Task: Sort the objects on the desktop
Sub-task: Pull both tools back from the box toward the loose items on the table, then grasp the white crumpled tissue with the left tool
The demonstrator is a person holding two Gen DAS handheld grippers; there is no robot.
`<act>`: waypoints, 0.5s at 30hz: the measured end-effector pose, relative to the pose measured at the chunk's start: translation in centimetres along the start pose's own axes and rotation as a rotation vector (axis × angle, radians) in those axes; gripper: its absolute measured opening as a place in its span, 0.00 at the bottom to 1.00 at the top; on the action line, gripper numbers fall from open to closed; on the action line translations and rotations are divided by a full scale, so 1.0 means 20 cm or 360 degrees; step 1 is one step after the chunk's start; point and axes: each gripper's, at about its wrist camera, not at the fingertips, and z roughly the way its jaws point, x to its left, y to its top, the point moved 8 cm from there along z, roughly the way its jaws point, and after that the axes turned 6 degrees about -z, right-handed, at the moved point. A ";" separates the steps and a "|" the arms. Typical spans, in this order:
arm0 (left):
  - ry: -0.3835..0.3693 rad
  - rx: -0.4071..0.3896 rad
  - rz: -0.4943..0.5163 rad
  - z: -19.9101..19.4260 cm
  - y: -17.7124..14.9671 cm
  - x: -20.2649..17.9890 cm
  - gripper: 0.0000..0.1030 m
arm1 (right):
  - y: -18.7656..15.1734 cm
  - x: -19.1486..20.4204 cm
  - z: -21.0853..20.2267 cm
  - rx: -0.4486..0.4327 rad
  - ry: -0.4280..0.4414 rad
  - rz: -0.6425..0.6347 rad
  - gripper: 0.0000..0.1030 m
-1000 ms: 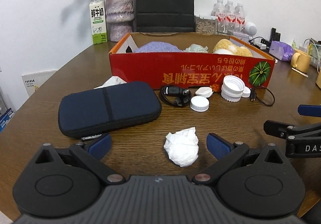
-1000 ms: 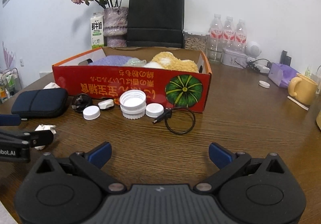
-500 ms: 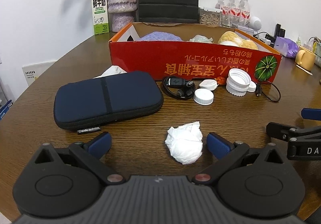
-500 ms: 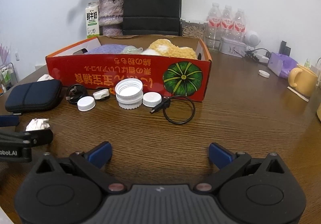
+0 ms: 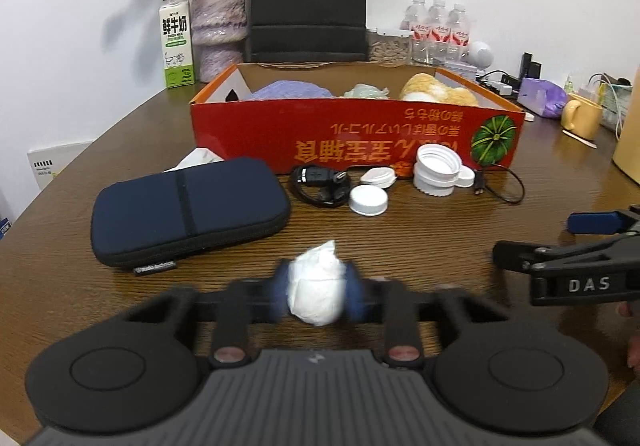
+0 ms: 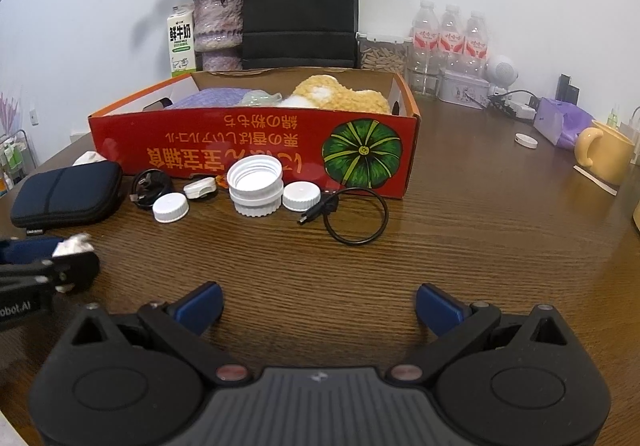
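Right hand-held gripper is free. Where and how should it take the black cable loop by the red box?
Probably the near arc of the black cable loop, from above with one finger inside the ring and one outside. It lies flat on the table, so a side approach finds no height. The right hand-held gripper is open and empty.

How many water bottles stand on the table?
3, side by side at the back by the wall: left bottle, middle bottle, right bottle. More may hide behind them.

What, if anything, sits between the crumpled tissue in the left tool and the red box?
The left tool is closing around the crumpled tissue. On the table ahead, a white cap and black cable lie before the red box, whose front wall must be cleared.
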 end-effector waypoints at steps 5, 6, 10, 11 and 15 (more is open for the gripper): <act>-0.0041 -0.0009 -0.0011 0.00 0.02 -0.03 0.22 | 0.00 0.00 0.00 0.0000 0.0000 0.0000 1.00; -0.0045 -0.0019 -0.0011 -0.01 0.03 -0.03 0.22 | 0.00 0.00 0.00 0.0001 0.0000 0.0000 1.00; -0.0069 -0.0089 -0.0003 -0.03 0.11 -0.05 0.22 | 0.01 0.00 0.00 0.0017 0.0001 -0.0011 1.00; -0.0075 -0.0107 -0.0001 -0.03 0.13 -0.05 0.22 | 0.01 -0.01 0.01 0.0019 -0.0001 -0.0005 1.00; -0.0086 -0.0161 -0.0006 0.00 0.22 -0.05 0.22 | 0.05 -0.06 0.02 0.0000 0.0002 0.0026 1.00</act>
